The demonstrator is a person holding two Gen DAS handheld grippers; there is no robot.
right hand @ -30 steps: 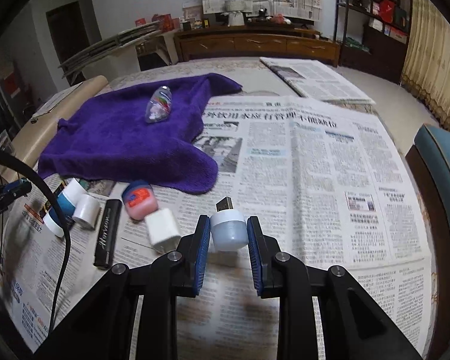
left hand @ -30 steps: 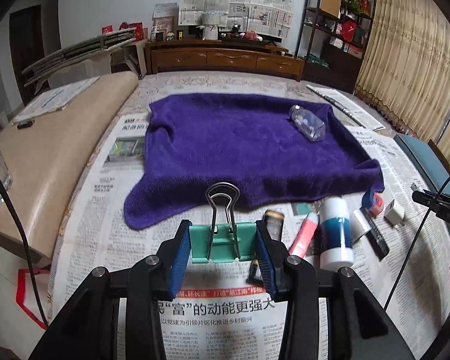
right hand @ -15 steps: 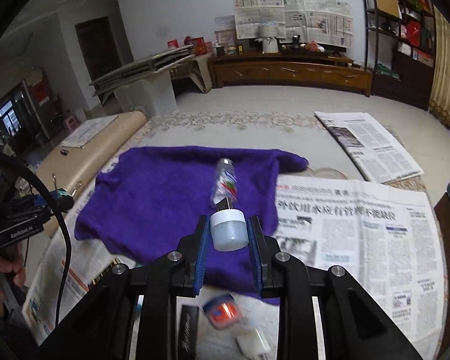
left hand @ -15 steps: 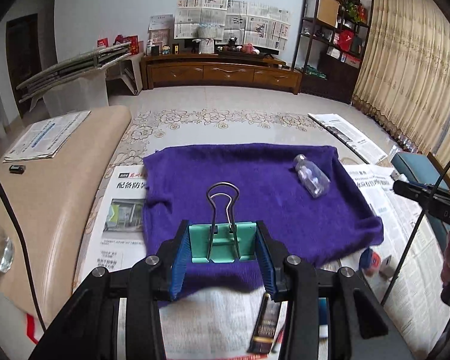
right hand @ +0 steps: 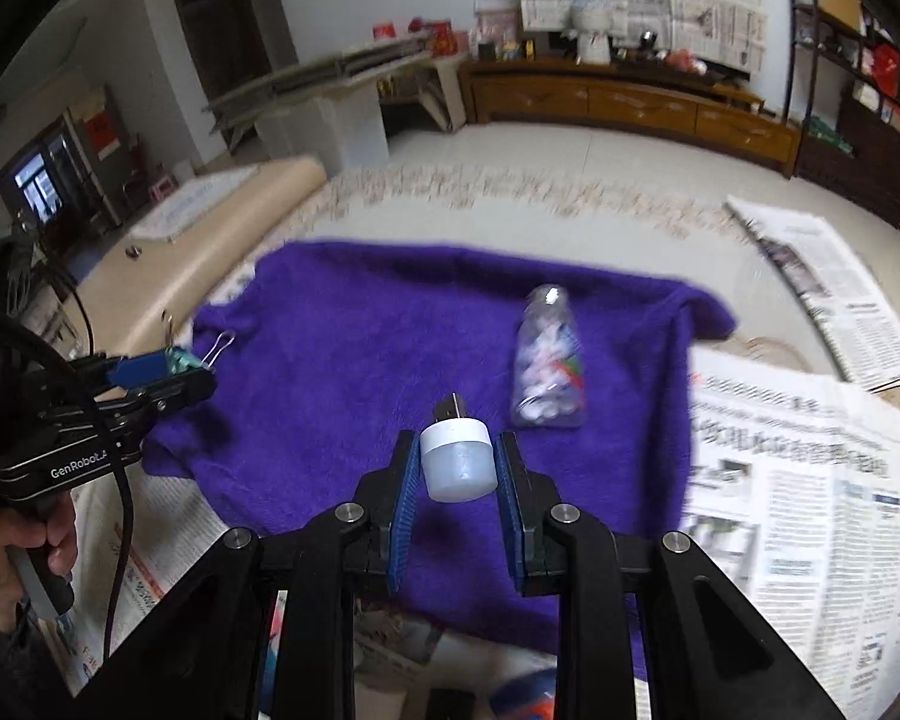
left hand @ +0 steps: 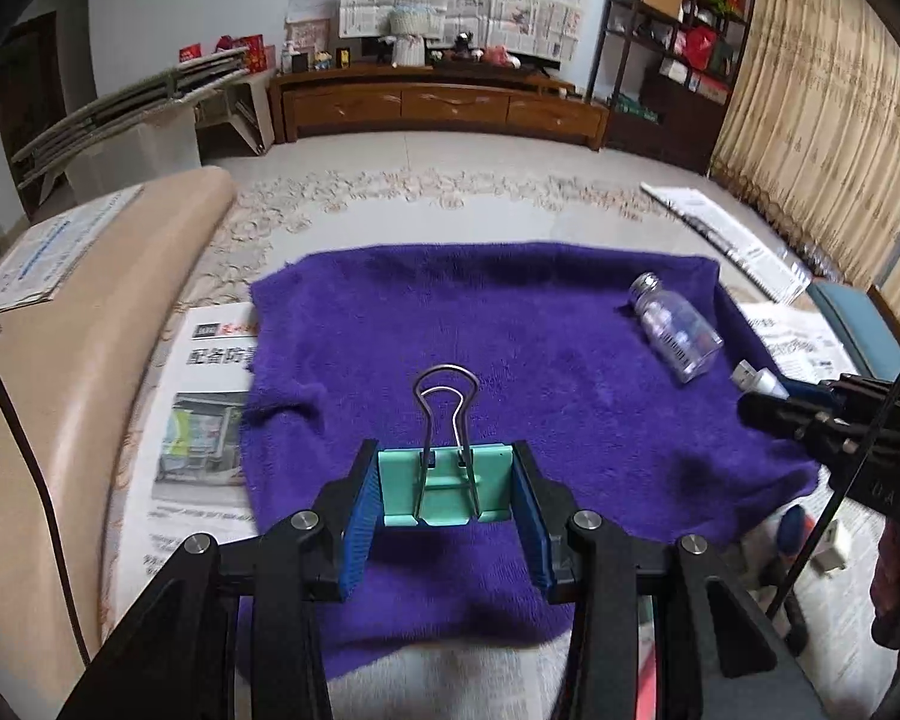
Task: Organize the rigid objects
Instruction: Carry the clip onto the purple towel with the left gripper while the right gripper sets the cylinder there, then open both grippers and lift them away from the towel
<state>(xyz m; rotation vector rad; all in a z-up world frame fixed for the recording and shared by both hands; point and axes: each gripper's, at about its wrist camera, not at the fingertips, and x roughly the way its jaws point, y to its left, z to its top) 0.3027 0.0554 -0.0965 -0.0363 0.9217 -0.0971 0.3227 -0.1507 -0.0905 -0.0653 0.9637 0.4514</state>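
Observation:
My left gripper (left hand: 446, 492) is shut on a green binder clip (left hand: 446, 489) and holds it above the near part of the purple towel (left hand: 510, 384). My right gripper (right hand: 457, 468) is shut on a small white USB plug adapter (right hand: 456, 461) above the towel (right hand: 390, 360). A clear small bottle (left hand: 675, 327) lies on the towel's right side; it also shows in the right wrist view (right hand: 547, 360), just beyond my right gripper. The left gripper with the clip (right hand: 180, 360) shows at the towel's left edge. The right gripper (left hand: 774, 390) shows at the right of the left wrist view.
Newspapers (right hand: 810, 480) cover the floor around the towel. A beige cushion (left hand: 60, 360) lies to the left. Small items, among them a white cube (left hand: 831, 546) and a blue-red item (left hand: 789, 531), lie near the towel's right front corner. A wooden cabinet (left hand: 438, 105) stands at the back.
Both grippers have lifted their objects from the newspaper and moved forward over the purple towel. The loose items on the newspaper have dropped out of the middle of both views.

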